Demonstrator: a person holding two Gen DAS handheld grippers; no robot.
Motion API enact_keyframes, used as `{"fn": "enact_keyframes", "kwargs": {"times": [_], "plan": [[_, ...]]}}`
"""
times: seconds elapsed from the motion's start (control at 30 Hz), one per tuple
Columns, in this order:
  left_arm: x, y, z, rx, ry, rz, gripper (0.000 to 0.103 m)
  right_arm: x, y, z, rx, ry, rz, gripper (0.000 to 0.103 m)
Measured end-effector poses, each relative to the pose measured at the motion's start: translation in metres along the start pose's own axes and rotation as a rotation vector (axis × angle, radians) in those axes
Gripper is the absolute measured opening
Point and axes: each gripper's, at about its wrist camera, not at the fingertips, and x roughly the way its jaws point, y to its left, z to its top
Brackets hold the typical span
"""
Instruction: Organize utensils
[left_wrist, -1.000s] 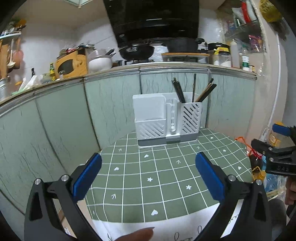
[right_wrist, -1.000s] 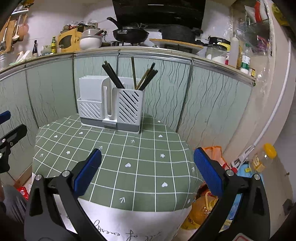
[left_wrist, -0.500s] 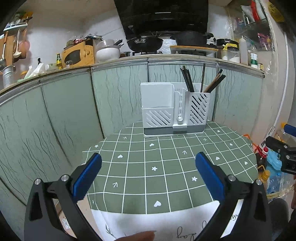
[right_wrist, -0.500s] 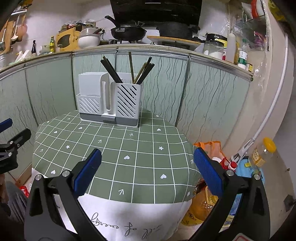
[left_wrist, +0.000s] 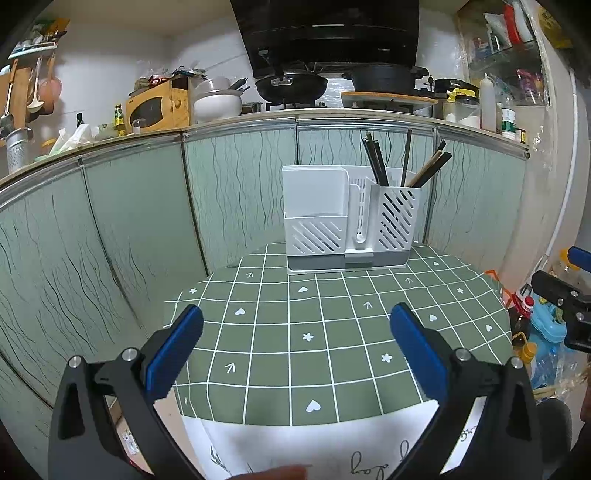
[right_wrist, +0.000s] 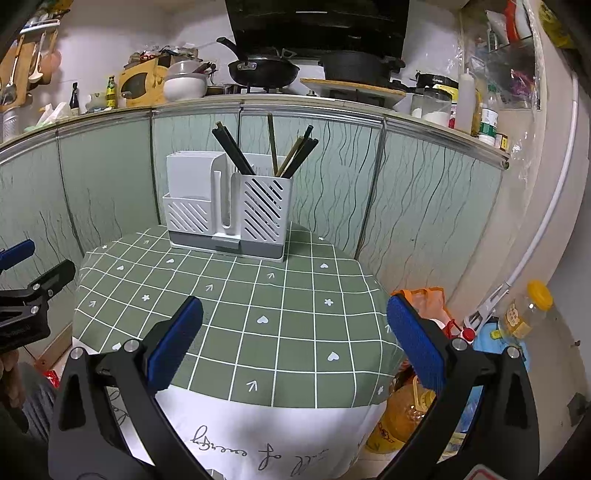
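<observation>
At the far edge of the round table (left_wrist: 332, 354), hard against the green cabinet fronts (left_wrist: 140, 221), stands your white utensil holder (left_wrist: 351, 221). From your left gripper (left_wrist: 295, 332) it sits straight ahead and slightly right of the midline, well apart from the blue pads (left_wrist: 177, 347), with several rows of the green checked tablecloth (right_wrist: 266, 302) lying between. That gripper's jaws are spread wide and hold nothing; only bare cloth shows in the gap.

Your right gripper (right_wrist: 293, 332) is likewise spread wide and empty. From it the holder (right_wrist: 227, 210) lies ahead and to the left of the midline, again well beyond the fingertips (right_wrist: 410, 336).

The chopsticks (right_wrist: 236, 155) all stand in the holder's right slotted compartment: a dark pair leaning left, one pale stick near upright, and a few more (left_wrist: 428, 170) leaning right. The left compartment has a tall plain back panel; you cannot see whether anything lies inside it.

Your grippers flank the near side of the table: the right one (left_wrist: 565, 302) shows at the right edge of the left view, and the left one (right_wrist: 26, 295) at the left edge of the right view.
</observation>
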Motion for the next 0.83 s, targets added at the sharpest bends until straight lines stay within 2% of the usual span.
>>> {"fn": "enact_keyframes", "kwargs": {"times": [0.83], "plan": [[-0.0033,-0.0025,-0.0001,0.015,0.014,0.004,0.098,0.0009,0.0059,-0.0010,-0.012,0.003,0.004,0.096]]}}
